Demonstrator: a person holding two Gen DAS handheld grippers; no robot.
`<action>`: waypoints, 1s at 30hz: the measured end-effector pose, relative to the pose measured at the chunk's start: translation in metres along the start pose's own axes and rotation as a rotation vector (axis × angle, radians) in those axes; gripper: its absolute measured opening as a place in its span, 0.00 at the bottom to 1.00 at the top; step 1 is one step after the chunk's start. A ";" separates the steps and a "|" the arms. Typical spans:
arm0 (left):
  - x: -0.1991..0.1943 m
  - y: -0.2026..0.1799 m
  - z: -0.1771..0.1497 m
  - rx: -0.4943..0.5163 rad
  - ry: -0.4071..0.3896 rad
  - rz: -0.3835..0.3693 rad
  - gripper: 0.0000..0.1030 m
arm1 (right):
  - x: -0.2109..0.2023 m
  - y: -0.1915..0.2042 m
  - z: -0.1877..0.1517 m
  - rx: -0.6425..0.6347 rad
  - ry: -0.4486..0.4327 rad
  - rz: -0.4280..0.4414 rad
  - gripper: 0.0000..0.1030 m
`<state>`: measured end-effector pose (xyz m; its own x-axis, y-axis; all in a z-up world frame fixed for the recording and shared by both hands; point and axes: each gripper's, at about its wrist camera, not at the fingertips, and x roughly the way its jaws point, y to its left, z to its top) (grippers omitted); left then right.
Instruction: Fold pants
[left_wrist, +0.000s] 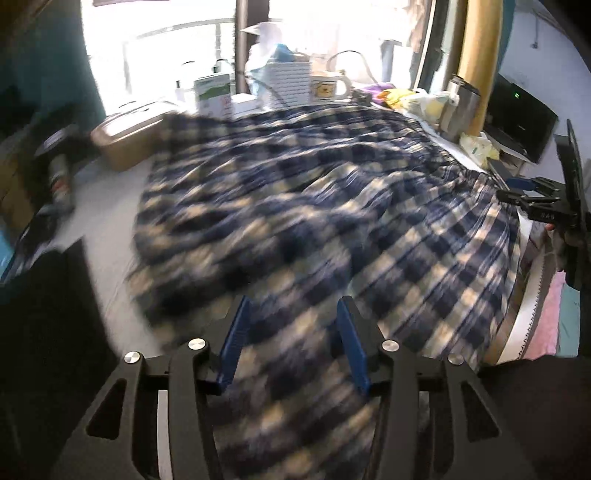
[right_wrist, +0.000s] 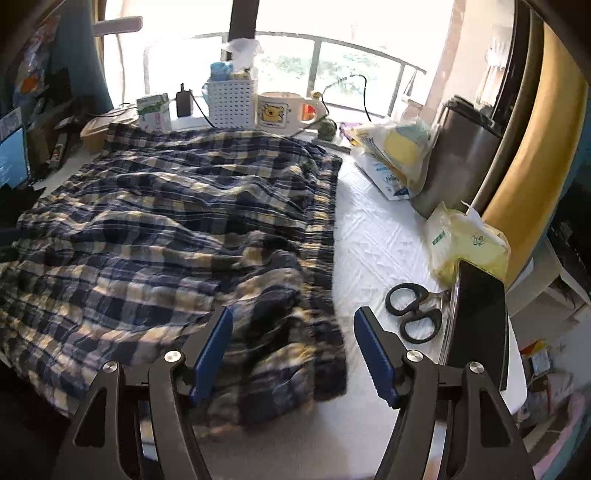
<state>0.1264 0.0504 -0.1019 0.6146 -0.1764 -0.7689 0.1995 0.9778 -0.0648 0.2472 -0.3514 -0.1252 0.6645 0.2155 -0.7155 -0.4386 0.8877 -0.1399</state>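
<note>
The plaid pants lie spread across a white table, a soft, crinkled cotton-like cloth in navy, cream and pale yellow checks, rumpled into low ridges. Their gathered waistband runs along the right edge of the cloth in the right wrist view, puckered into fine pleats, and a loose fold is bunched up near the front.

The left gripper hangs over the near part of the fabric with its jaws spread apart and cloth showing in the gap; the ribbed blue pads sit on angular matte-black arms with round silver bolts. The picture is motion-blurred there, so whether the pads touch the cloth cannot be told. The right gripper is likewise spread wide, holding nothing, with the left pad above the bunched fold and the right one over bare tabletop.

To the right of the pants lie black-handled scissors with two oval loops, beside a dark glossy phone standing on edge. Behind them are a crinkly yellow tissue pack and a brushed-metal tumbler. Along the window sit a perforated white plastic basket, a glazed ceramic mug printed with a cartoon bear, and a green-and-white carton.
</note>
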 end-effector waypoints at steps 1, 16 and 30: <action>-0.004 0.002 -0.005 -0.007 -0.007 0.010 0.48 | -0.003 0.002 -0.002 -0.003 -0.005 0.002 0.68; -0.064 -0.007 -0.093 -0.066 -0.107 0.038 0.49 | -0.050 0.043 -0.021 0.013 -0.095 0.060 0.69; -0.052 -0.030 -0.139 0.116 -0.006 0.185 0.49 | -0.056 0.034 -0.034 0.049 -0.088 0.048 0.69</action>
<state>-0.0169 0.0463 -0.1485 0.6530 0.0040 -0.7573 0.1689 0.9740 0.1508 0.1747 -0.3466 -0.1134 0.6948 0.2912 -0.6576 -0.4426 0.8938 -0.0718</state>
